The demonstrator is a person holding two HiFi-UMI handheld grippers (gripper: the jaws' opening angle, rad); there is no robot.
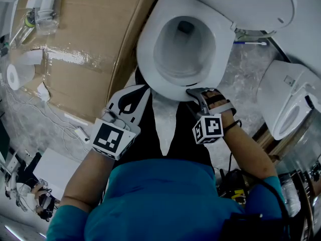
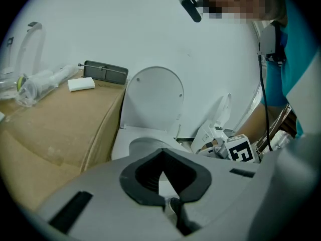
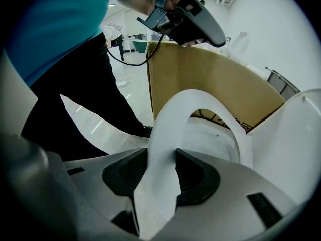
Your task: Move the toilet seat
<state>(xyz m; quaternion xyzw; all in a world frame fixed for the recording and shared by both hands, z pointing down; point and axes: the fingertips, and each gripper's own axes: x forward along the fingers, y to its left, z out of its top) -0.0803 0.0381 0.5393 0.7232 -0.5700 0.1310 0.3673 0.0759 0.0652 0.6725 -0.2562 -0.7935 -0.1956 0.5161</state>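
Right hand-held gripper (image 1: 194, 92) clamps the toilet seat (image 1: 147, 49) beside a cardboard box (image 1: 85, 34) on grey floor (image 1: 243, 69).

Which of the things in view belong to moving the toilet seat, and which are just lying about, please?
Belongs to the job:
- toilet seat
- right gripper, clamped on the seat's front edge
- toilet bowl
- raised lid

Just lying about:
- cardboard box
- toilet paper roll
- second toilet
- left gripper, shut and empty

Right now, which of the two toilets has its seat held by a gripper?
The middle toilet, beside the cardboard box: the right gripper grips its seat front. The toilet at the right stands untouched.
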